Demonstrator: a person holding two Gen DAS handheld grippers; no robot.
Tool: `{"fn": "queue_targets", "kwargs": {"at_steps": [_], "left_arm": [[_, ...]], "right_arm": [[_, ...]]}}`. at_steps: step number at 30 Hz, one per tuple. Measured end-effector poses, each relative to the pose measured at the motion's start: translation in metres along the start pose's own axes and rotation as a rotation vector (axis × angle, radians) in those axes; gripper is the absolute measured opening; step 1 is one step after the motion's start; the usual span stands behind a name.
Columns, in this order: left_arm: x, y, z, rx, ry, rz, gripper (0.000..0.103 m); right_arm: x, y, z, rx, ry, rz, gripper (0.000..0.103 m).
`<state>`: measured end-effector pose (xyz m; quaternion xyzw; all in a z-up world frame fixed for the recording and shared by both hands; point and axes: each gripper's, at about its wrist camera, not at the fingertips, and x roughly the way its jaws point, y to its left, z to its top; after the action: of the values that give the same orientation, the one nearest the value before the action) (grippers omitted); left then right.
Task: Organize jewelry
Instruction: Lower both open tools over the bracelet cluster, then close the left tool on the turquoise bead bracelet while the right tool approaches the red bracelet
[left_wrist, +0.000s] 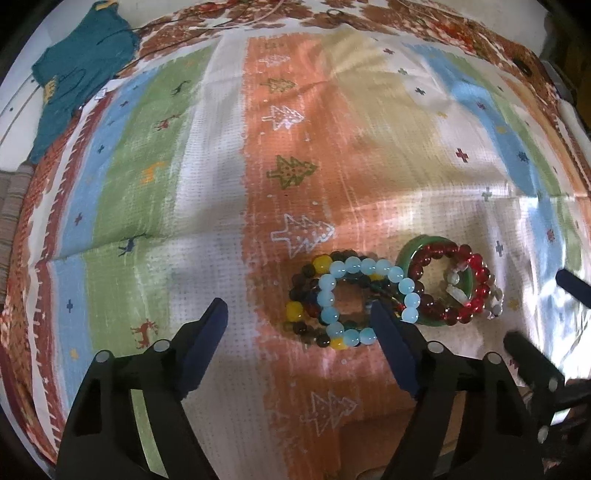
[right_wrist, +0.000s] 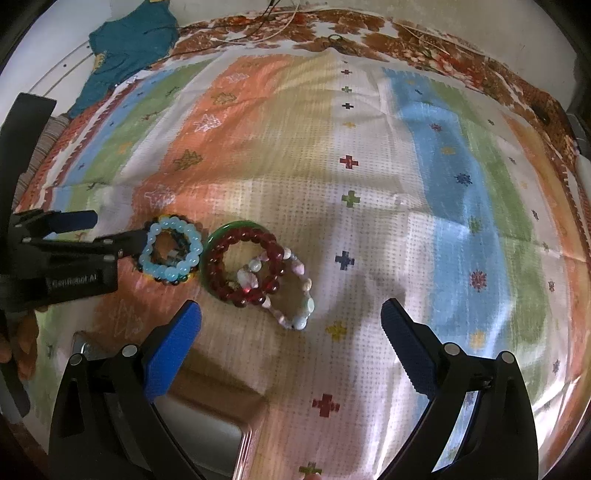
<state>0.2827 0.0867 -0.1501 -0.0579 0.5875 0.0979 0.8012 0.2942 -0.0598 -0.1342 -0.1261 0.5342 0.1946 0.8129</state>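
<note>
A pile of bracelets lies on the patterned cloth. A light blue bead bracelet (left_wrist: 365, 299) (right_wrist: 171, 251) rests on a dark and yellow bead bracelet (left_wrist: 306, 291). Beside it a green bangle (left_wrist: 410, 251) (right_wrist: 214, 236) carries a dark red bead bracelet (left_wrist: 432, 288) (right_wrist: 243, 266) and a pale pink and white bead bracelet (right_wrist: 295, 295). My left gripper (left_wrist: 299, 314) is open, its right finger touching the blue bracelet; it also shows in the right wrist view (right_wrist: 107, 229). My right gripper (right_wrist: 291, 317) is open just in front of the pale bracelet.
A striped cloth with tree and cross motifs (left_wrist: 207, 177) (right_wrist: 388, 166) covers the surface. A teal garment (left_wrist: 77, 74) (right_wrist: 125, 48) lies at the far left. A box or tray corner (right_wrist: 207, 417) sits near the front edge. Cords (right_wrist: 266, 26) run along the far edge.
</note>
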Motion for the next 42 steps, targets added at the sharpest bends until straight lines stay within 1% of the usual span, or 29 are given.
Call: {"fn": "queue_targets", "kwargs": {"at_steps": [1,3,8,9,10,13,14,15,16,18,20,21,22,23,25,26,27,28,30,32,33,34,37,42], "left_arm": [[0.001,-0.001,0.0,0.004,0.001,0.002,0.077],[0.003,-0.004,0.001,0.016,0.005,0.006,0.075],[0.009,-0.01,0.002,0.05,0.009,0.02,0.072],[0.01,-0.011,0.003,0.052,0.009,0.02,0.068],[0.011,-0.011,0.003,0.054,0.01,0.017,0.066],[0.015,-0.011,0.004,0.055,0.02,0.005,0.059],[0.017,-0.011,0.004,0.061,0.025,0.005,0.054],[0.019,-0.012,0.004,0.066,0.031,0.006,0.049],[0.021,-0.012,0.005,0.069,0.035,0.005,0.046],[0.023,-0.012,0.005,0.075,0.038,0.009,0.033],[0.025,-0.012,0.006,0.082,0.036,0.016,0.029],[0.026,-0.013,0.005,0.087,0.035,0.024,0.027],[0.026,-0.013,0.005,0.091,0.034,0.029,0.026],[0.027,-0.012,0.005,0.09,0.032,0.032,0.025],[0.028,-0.011,0.005,0.092,0.032,0.035,0.022],[0.028,-0.011,0.006,0.093,0.031,0.041,0.018],[0.029,-0.01,0.005,0.093,0.029,0.045,0.017],[0.029,-0.009,0.005,0.091,0.028,0.044,0.017],[0.027,-0.008,0.005,0.09,0.019,0.052,0.011],[0.024,-0.006,0.006,0.083,0.013,0.059,0.011],[0.023,-0.006,0.006,0.077,0.012,0.053,0.011],[0.022,-0.005,0.006,0.074,0.01,0.05,0.011],[0.019,-0.003,0.006,0.068,0.005,0.045,0.011],[0.012,-0.004,0.008,0.063,-0.013,0.031,0.011]], "right_arm": [[0.003,-0.001,0.002,0.007,0.003,-0.006,0.093],[0.009,-0.002,0.004,0.014,0.014,0.002,0.088],[0.021,0.0,0.007,0.008,0.037,0.003,0.088],[0.021,0.001,0.007,0.009,0.033,0.0,0.085],[0.021,0.001,0.009,0.012,0.025,-0.009,0.079],[0.023,0.003,0.013,0.007,0.027,-0.015,0.076],[0.025,0.004,0.014,0.003,0.028,-0.015,0.074],[0.025,0.004,0.014,0.003,0.029,-0.015,0.071],[0.027,0.004,0.015,0.004,0.034,-0.011,0.066],[0.03,0.005,0.015,0.002,0.045,-0.007,0.06],[0.035,0.006,0.015,-0.005,0.057,-0.01,0.053],[0.035,0.006,0.013,-0.007,0.06,-0.012,0.047],[0.038,0.006,0.013,-0.008,0.064,-0.005,0.043],[0.038,0.006,0.013,-0.009,0.066,-0.001,0.041],[0.039,0.007,0.012,-0.015,0.07,0.001,0.027],[0.039,0.007,0.012,-0.017,0.071,-0.001,0.023],[0.039,0.007,0.012,-0.018,0.072,-0.002,0.018],[0.039,0.007,0.011,-0.021,0.072,-0.002,0.015],[0.039,0.007,0.011,-0.024,0.075,0.004,0.012],[0.038,0.006,0.011,-0.024,0.071,0.008,0.009],[0.037,0.006,0.011,-0.021,0.068,0.01,0.006],[0.035,0.005,0.012,-0.019,0.063,0.011,0.004],[0.031,0.003,0.013,-0.013,0.052,0.018,0.003],[0.033,0.001,0.012,-0.018,0.061,0.023,0.002]]}}
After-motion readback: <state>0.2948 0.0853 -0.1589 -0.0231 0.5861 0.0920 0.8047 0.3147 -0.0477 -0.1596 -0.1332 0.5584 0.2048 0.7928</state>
